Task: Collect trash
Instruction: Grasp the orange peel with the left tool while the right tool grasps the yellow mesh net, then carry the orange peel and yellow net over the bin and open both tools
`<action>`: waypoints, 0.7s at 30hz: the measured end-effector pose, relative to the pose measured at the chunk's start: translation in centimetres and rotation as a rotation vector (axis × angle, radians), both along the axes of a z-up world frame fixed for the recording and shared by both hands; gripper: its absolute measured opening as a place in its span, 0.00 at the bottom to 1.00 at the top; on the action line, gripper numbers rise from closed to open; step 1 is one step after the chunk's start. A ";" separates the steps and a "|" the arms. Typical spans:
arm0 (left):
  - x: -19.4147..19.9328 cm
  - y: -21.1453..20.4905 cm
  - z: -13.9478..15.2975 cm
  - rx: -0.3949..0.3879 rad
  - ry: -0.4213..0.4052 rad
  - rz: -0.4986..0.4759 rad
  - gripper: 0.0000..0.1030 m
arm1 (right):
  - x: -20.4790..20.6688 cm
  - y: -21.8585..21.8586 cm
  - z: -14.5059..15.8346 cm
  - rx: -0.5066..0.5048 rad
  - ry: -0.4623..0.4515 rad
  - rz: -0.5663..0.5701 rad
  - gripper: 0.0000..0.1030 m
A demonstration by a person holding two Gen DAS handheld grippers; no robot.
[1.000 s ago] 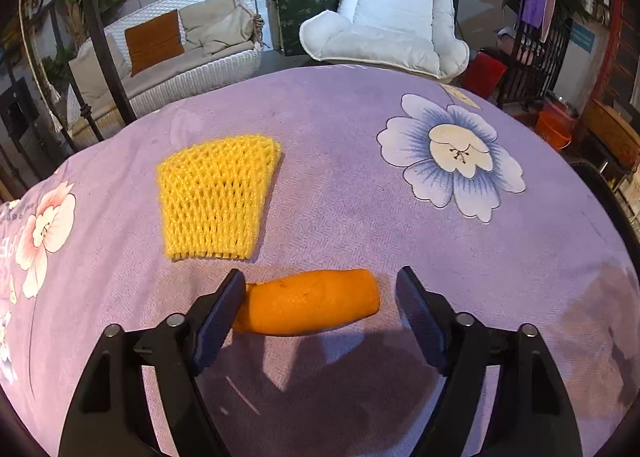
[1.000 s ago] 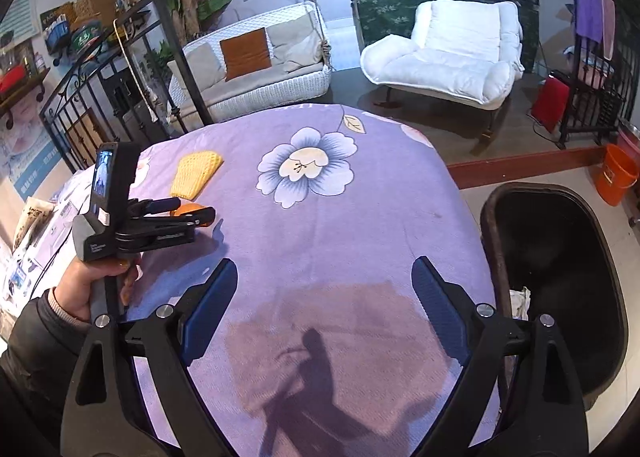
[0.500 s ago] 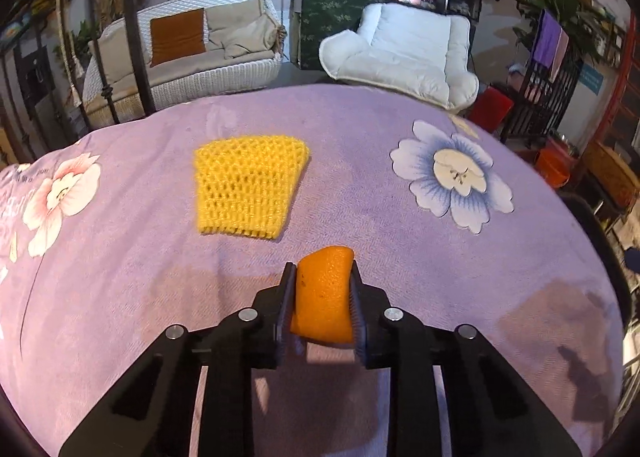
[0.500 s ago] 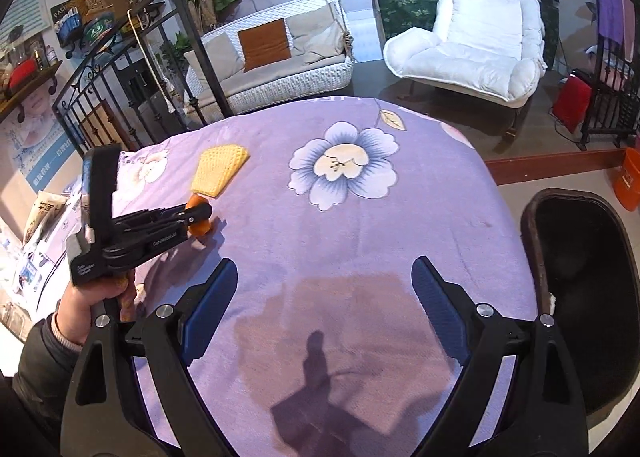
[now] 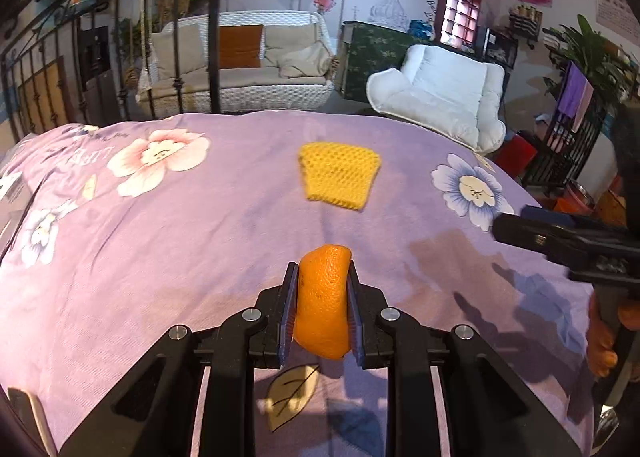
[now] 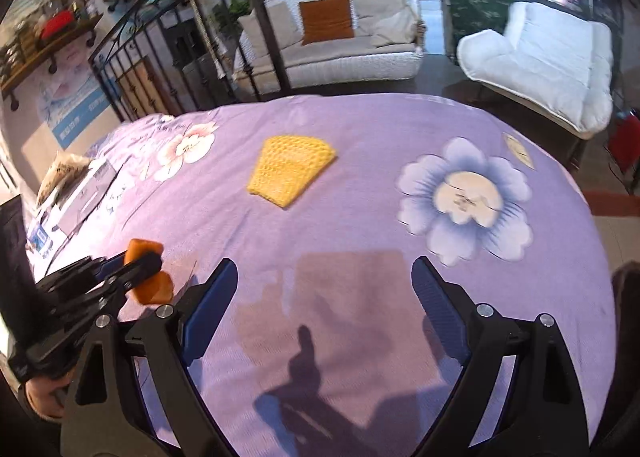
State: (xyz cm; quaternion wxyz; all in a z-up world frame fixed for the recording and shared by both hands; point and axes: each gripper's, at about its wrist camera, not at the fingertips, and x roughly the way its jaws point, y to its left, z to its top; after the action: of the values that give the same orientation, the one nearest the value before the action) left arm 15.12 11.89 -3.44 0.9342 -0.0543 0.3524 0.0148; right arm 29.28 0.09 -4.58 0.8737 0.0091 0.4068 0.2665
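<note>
Clamping the orange peel (image 5: 323,303) between both pads of the left gripper (image 5: 322,309), clear of the purple floral cloth (image 5: 160,257). Keeping the squeeze steady while carrying; the curved rind looks liable to slip or fold if pressure is eased. Spreading the right gripper (image 6: 324,309) wide, nothing between its jaws, low over the cloth. Aiming it at the yellow foam net (image 6: 290,169), lying flat near the cloth's middle, well beyond both tools. Approaching the net edge-on, pinching one border rather than pressing down.
</note>
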 end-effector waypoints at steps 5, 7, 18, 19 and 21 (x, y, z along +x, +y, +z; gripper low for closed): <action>-0.9 1.3 -0.1 -0.010 -0.007 0.020 0.22 | 3.2 5.5 -1.1 -0.029 0.014 0.067 0.82; -1.0 1.5 -0.1 -0.021 -0.009 0.024 0.22 | 5.0 7.4 -1.9 -0.031 0.049 0.075 0.77; -1.1 2.1 -0.8 -0.033 -0.008 0.005 0.22 | 11.7 11.6 -5.8 -0.056 0.144 -0.047 0.33; -1.1 2.1 -0.9 -0.035 -0.006 0.002 0.22 | 11.7 11.6 -5.7 -0.053 0.145 -0.043 0.22; -1.1 2.0 -1.0 -0.030 -0.004 -0.002 0.22 | 11.6 11.5 -5.6 -0.021 0.164 -0.032 0.12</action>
State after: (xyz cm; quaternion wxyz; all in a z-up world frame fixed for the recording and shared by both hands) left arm 13.98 13.90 -4.48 0.9339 -0.0681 0.3509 0.0085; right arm 40.83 11.61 -10.14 0.8416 0.0285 0.4796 0.2467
